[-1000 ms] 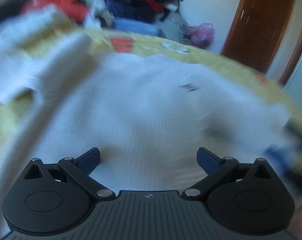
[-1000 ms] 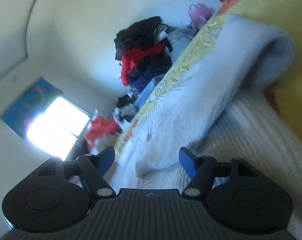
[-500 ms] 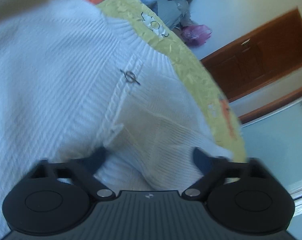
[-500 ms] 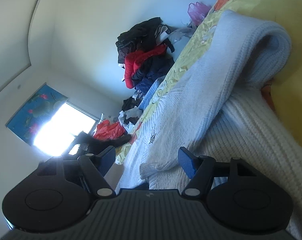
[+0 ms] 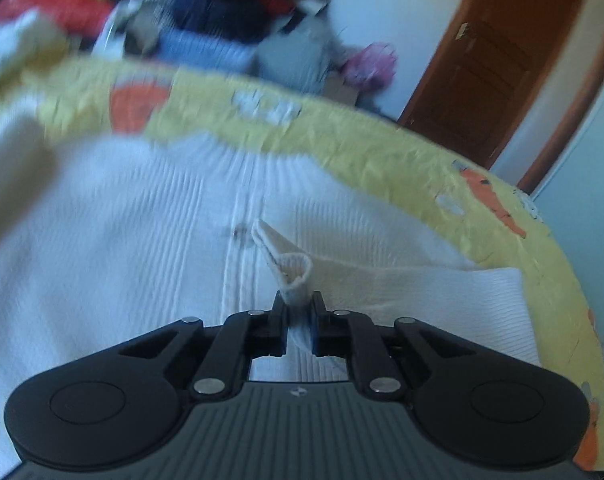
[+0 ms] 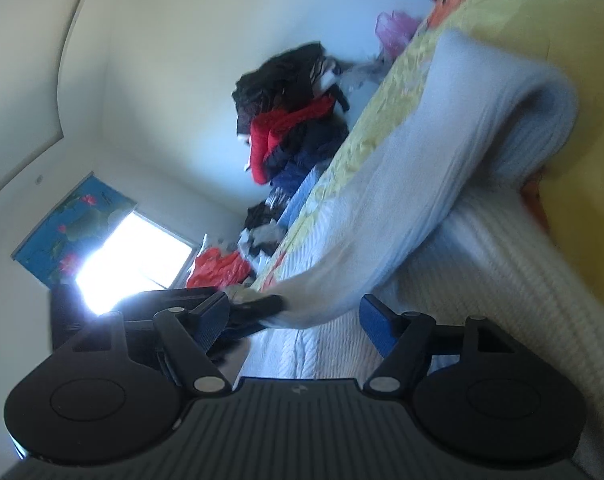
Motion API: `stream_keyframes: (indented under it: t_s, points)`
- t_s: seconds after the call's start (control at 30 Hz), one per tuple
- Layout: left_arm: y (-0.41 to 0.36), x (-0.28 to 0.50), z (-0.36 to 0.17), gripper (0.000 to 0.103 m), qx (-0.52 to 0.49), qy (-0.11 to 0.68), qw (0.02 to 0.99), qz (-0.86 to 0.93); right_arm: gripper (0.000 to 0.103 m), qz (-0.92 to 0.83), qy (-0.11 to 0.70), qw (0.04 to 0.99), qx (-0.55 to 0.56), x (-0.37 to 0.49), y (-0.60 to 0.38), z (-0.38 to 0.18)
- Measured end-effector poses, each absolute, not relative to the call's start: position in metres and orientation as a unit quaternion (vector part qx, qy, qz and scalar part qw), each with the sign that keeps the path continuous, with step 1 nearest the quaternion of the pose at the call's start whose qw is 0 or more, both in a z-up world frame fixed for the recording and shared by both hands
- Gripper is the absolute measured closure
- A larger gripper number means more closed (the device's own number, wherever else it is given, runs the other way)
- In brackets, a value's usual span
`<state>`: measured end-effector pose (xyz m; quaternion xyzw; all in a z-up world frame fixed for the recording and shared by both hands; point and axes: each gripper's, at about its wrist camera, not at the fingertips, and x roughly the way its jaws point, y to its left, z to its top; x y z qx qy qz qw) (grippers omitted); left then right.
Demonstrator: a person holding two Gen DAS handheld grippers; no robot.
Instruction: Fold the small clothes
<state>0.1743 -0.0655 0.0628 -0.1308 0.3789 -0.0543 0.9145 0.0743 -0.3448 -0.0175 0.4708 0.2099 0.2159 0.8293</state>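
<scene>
A white ribbed knit sweater [image 5: 149, 240] lies spread on a yellow patterned bedspread [image 5: 342, 136]. My left gripper [image 5: 298, 308] is shut on a folded cream edge of the sweater [image 5: 291, 270], pinched between its pads, over the middle of the garment. In the right wrist view the sweater [image 6: 482, 280] fills the right side, and a lifted part of it [image 6: 442, 184] stretches down to the left gripper [image 6: 253, 308], which shows at lower left. My right gripper [image 6: 293, 320] is open and empty, held low beside the sweater.
A pile of dark, red and blue clothes [image 5: 237, 4] stands against the far wall beyond the bed. A brown wooden door [image 5: 498, 60] is at the right. A pink bag [image 5: 370, 64] sits on the floor. A bright window [image 6: 133, 256] shows in the right wrist view.
My left gripper was open above the sweater and has closed on its folded edge and is lifting it. The right gripper has stayed open and barely moved.
</scene>
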Motion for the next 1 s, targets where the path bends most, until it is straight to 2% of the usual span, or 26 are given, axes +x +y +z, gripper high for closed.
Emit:
stream_keyframes:
  t_s: [0.13, 0.37, 0.63, 0.83, 1.0]
  points:
    - [-0.056, 0.168, 0.086, 0.093, -0.108, 0.338, 0.933, -0.060, 0.025, 0.177, 0.174, 0.852, 0.460, 0.065, -0.352, -0.012]
    - [-0.016, 0.152, 0.101, 0.093, -0.075, 0.307, 0.948, -0.029, 0.024, 0.161, 0.177, 0.847, 0.475, 0.067, -0.356, -0.018]
    - [0.041, 0.145, 0.086, 0.093, -0.081, 0.323, 0.943, 0.031, 0.019, 0.171, 0.185, 0.852, 0.460, 0.070, -0.351, -0.016]
    - [0.048, 0.140, 0.074, 0.093, -0.070, 0.327, 0.942, 0.042, 0.019, 0.173, 0.191, 0.857, 0.446, 0.072, -0.346, -0.013]
    - [0.051, 0.145, 0.050, 0.093, -0.061, 0.360, 0.930, 0.049, 0.019, 0.173, 0.191, 0.857, 0.446, 0.072, -0.346, -0.014]
